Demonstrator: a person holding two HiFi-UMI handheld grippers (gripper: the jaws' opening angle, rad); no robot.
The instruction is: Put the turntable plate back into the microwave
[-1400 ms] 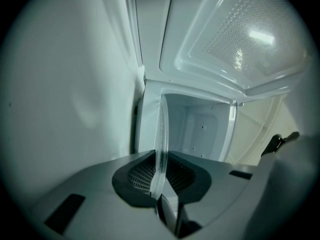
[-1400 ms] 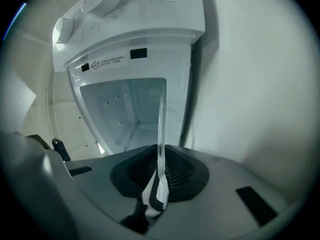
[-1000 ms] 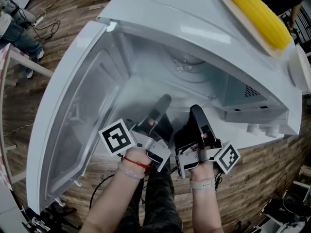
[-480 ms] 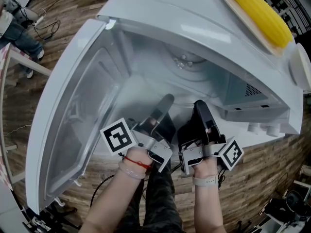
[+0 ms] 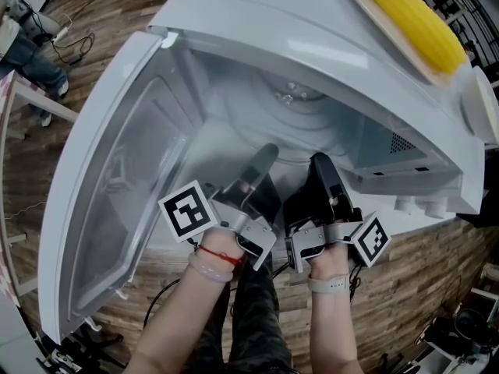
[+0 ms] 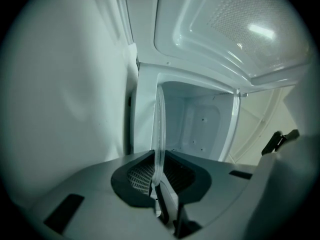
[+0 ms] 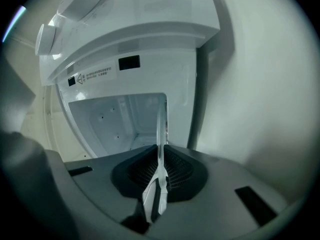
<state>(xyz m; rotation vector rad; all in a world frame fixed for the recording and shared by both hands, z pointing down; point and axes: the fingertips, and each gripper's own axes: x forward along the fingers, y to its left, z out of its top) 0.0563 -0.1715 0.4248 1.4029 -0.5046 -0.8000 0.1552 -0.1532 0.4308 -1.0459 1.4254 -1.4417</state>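
The clear glass turntable plate (image 5: pixel 292 119) lies roughly level in the mouth of the white microwave (image 5: pixel 257 22), its far part inside the cavity. My left gripper (image 5: pixel 263 159) is shut on the plate's near rim, and my right gripper (image 5: pixel 321 168) is shut on the rim beside it. In the left gripper view the plate (image 6: pixel 160 129) shows edge-on, pinched in the left gripper (image 6: pixel 159 184), with the cavity (image 6: pixel 202 126) ahead. The right gripper view shows the same rim (image 7: pixel 161 131) clamped in the right gripper (image 7: pixel 160 176), facing the cavity (image 7: pixel 117 119).
The microwave door (image 5: pixel 117 193) hangs wide open on the left. A tray with a yellow corn cob (image 5: pixel 409 18) rests on the microwave's top at the right. Control knobs (image 5: pixel 425 206) sit at the right front. Wooden floor (image 5: pixel 93 29) lies below.
Both grippers have moved a little forward toward the cavity, carrying the plate further in. Their hold on the rim has not changed.
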